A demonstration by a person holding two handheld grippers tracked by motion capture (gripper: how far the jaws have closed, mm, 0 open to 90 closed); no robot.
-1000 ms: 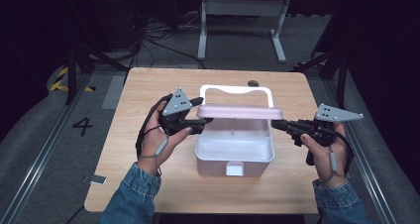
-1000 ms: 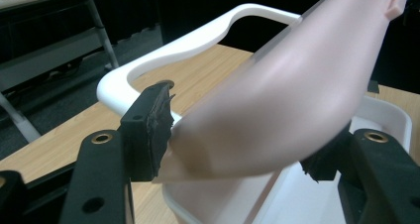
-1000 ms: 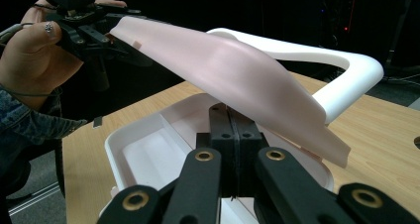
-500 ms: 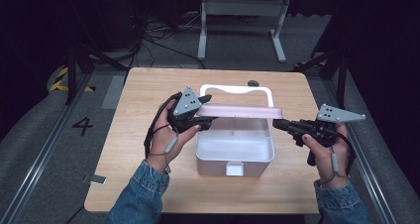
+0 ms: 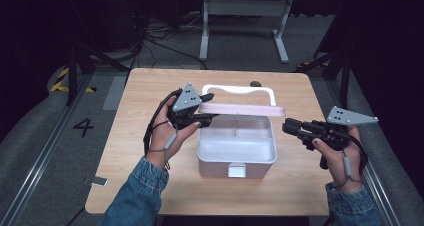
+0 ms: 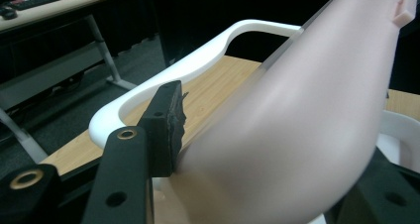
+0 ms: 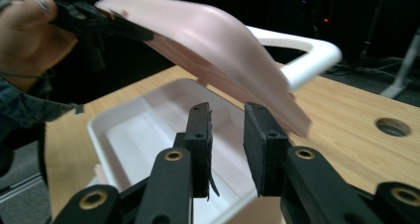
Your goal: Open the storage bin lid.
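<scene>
A white box (image 5: pixel 236 158) stands in the middle of the wooden table, with two bare white compartments inside. Its pink lid (image 5: pixel 245 108) is raised over the back edge, in front of the white handle (image 5: pixel 239 89). My left gripper (image 5: pixel 208 107) is shut on the lid's left end; in the left gripper view the lid (image 6: pixel 307 115) lies against my left fingertip (image 6: pixel 166 120). My right gripper (image 5: pixel 287 127) hovers just off the box's right side, open with a narrow gap and nothing in it. The right gripper view shows its jaws (image 7: pixel 228 120) over the box rim (image 7: pixel 114 120), under the tilted lid (image 7: pixel 213 40).
A round hole (image 5: pixel 255 83) sits in the table behind the handle. The box's front latch (image 5: pixel 236 171) faces the person. A small card (image 5: pixel 98 181) lies near the table's (image 5: pixel 150 191) front left corner. A white metal stand (image 5: pixel 245 6) is on the floor beyond.
My left hand has moved up and slightly right with the lid's end in its grip. The right gripper has barely moved.
</scene>
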